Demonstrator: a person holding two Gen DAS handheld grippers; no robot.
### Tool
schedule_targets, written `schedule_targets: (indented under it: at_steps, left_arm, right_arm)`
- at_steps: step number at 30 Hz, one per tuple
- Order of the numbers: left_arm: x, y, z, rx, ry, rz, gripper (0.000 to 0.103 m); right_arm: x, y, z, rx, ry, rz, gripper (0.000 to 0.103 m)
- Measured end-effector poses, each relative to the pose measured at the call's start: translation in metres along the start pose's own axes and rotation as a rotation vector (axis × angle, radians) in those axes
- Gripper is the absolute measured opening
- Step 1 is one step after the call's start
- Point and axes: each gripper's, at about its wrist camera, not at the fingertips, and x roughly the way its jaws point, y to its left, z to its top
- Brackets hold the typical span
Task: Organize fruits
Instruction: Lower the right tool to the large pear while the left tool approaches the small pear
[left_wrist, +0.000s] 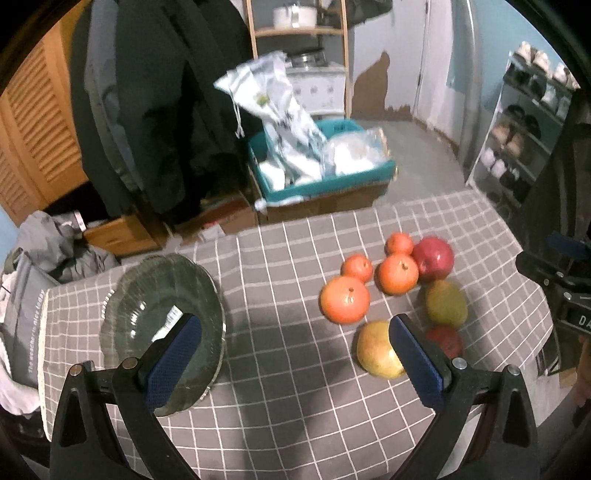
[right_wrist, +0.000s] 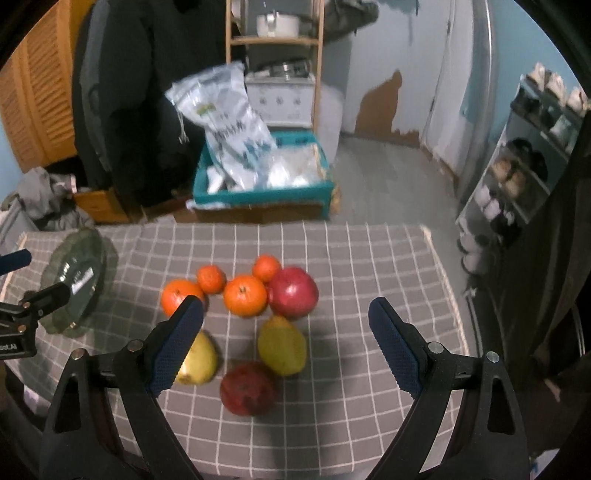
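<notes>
Both sets of tongs hang above the counter with their jaws spread wide, empty. The left tongs sit between the glass bowl and the fruit; the right tongs frame the cluster: four oranges, a red apple, two pears and a dark red fruit, lying close together.

We see pale blue walls with brown patches of peeled paint above a grey floor. Dark coats hang beside a louvred wooden door. A wooden shelf holds a white pot, a teal crate holds plastic bags, and a shoe rack stands at the right.
</notes>
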Motion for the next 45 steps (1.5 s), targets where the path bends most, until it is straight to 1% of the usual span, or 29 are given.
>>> schedule_targets:
  at_steps: [3, 6, 13, 21, 27, 34, 43, 45]
  left_arm:
    - [0.018, -0.006, 0.0, 0.009, 0.044, 0.006, 0.102]
    - [0.034, -0.011, -0.001, 0.007, 0.083, -0.005, 0.102]
    - [0.068, -0.027, -0.008, 0.01, 0.174, -0.036, 0.102]
    - [0.098, -0.042, -0.014, 0.008, 0.254, -0.055, 0.102]
    - [0.117, -0.051, -0.019, -0.023, 0.315, -0.099, 0.102]
    - [0.143, -0.059, -0.024, -0.07, 0.389, -0.141, 0.102]
    - [0.163, -0.075, -0.035, -0.062, 0.445, -0.174, 0.102]
    - [0.167, -0.076, -0.038, -0.063, 0.457, -0.189, 0.096]
  right_arm:
    - [0.018, 0.0, -0.009, -0.009, 0.052, -0.008, 0.09]
    - [0.036, -0.001, -0.018, -0.02, 0.104, -0.018, 0.09]
    - [0.063, -0.001, -0.028, -0.027, 0.175, -0.012, 0.09]
    - [0.083, -0.011, -0.041, -0.013, 0.242, 0.001, 0.09]
    - [0.094, -0.023, -0.045, 0.02, 0.269, -0.002, 0.09]
    - [0.097, -0.029, -0.046, 0.031, 0.274, -0.007, 0.09]
    - [0.107, -0.036, -0.048, 0.042, 0.293, -0.009, 0.09]
    - [0.108, -0.036, -0.048, 0.043, 0.294, -0.005, 0.09]
